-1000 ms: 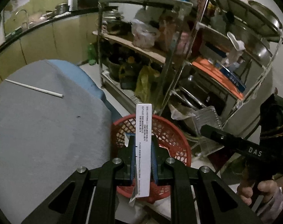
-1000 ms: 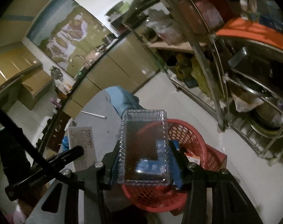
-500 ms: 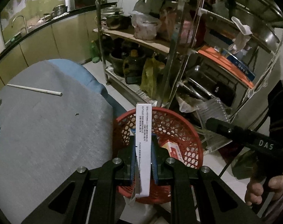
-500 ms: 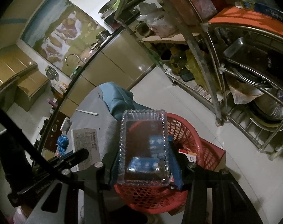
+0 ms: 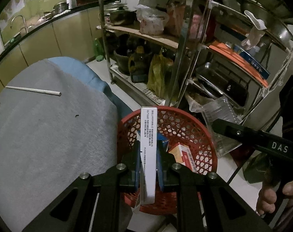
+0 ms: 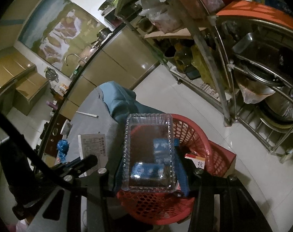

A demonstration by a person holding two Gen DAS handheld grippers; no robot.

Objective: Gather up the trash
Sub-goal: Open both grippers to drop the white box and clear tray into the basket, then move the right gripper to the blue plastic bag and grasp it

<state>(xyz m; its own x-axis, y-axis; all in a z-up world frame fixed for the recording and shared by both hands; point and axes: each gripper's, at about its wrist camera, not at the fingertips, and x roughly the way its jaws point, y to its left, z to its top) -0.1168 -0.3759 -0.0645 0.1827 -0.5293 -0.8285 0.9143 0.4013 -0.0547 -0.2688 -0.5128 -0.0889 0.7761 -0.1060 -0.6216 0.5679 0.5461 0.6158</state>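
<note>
Left gripper [image 5: 148,166] clamped on white carton [image 5: 148,135], right gripper [image 6: 149,166] clamped on clear plastic tray [image 6: 149,135], both poised over red basket [image 5: 202,133] for dropping in.

Print on white carton [image 5: 148,145] too small to read. Clear tray [image 6: 149,152] hides part of red basket [image 6: 196,135].

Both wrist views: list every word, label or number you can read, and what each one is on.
"DAS": white letters on the right gripper.
"抗": on the small red and white box in the red basket.
White carton clamped in the left gripper: printed lines, too small to read.
Blue box on the rack: white writing, blurred.
</note>
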